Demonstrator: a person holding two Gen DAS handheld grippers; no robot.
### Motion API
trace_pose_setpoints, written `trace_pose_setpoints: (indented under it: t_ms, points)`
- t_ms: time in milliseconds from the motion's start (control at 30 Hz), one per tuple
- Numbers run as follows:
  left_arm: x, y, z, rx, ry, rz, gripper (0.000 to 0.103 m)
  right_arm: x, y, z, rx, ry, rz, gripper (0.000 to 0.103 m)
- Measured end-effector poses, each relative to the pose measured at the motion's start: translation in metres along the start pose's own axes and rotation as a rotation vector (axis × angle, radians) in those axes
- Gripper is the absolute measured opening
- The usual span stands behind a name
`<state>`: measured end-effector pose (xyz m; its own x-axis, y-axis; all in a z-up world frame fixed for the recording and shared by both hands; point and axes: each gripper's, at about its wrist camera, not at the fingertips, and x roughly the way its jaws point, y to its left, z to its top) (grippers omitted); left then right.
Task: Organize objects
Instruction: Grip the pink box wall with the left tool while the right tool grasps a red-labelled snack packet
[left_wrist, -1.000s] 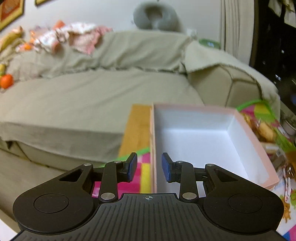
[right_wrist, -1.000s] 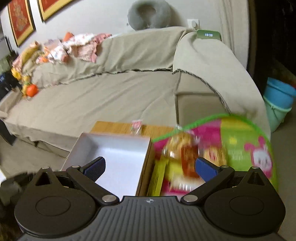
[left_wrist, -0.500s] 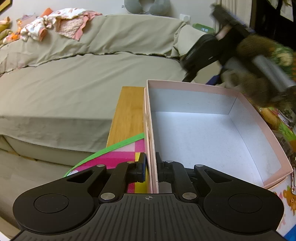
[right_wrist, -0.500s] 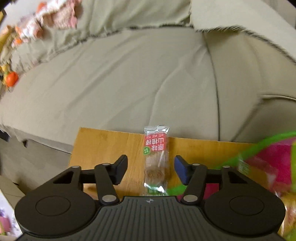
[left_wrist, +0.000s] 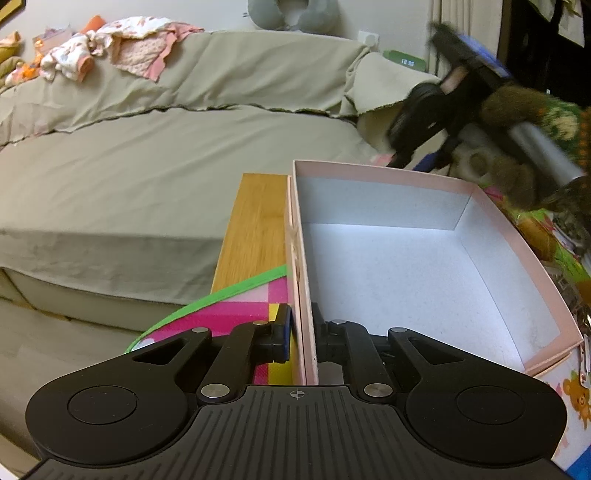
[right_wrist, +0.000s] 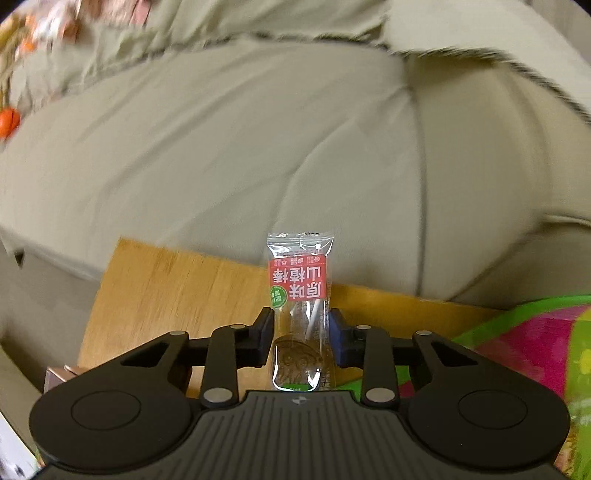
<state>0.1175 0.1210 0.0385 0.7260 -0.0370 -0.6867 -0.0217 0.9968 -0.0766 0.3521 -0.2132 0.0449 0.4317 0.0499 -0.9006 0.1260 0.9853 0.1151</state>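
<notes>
right gripper (right_wrist: 301, 338) dropped onto snack packet (right_wrist: 299, 314), jaws closing — left gripper (left_wrist: 301, 338) clamps pink box (left_wrist: 491, 218)

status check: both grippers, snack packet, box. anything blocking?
Left gripper shut on pink box wall. Right gripper just closing, fingers at the snack packet sides on the wooden table. Nothing blocking.

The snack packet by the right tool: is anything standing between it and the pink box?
Nothing visible does. The snack packet sits between the right tool fingers on the wooden board; the pink box, clamped by the left tool, is open and empty.
</notes>
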Motion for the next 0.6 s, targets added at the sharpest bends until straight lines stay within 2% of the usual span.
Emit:
trace_pose_setpoints:
  t_ms: [100, 200, 333, 467, 600]
  points:
    - [0.001, 0.000, 0.001, -0.005, 0.000, 0.005, 0.011, -0.037, -0.021, -0.003, 0.042, -0.079, 0.053, 0.030]
    - [0.001, -0.001, 0.000, -0.008, -0.001, 0.011, 0.011, -0.091, -0.040, -0.019, 0.061, -0.177, 0.121, 0.030]
    - [0.001, -0.002, 0.000, -0.017, 0.000, 0.018, 0.011, -0.170, -0.055, -0.071, 0.003, -0.305, 0.134, 0.030]
    - [0.001, -0.002, -0.001, -0.014, -0.007, 0.019, 0.011, -0.209, -0.082, -0.144, 0.003, -0.270, 0.137, 0.031]
    - [-0.001, -0.011, -0.007, 0.042, -0.030, 0.050, 0.010, -0.210, -0.102, -0.225, 0.016, -0.197, 0.044, 0.031]
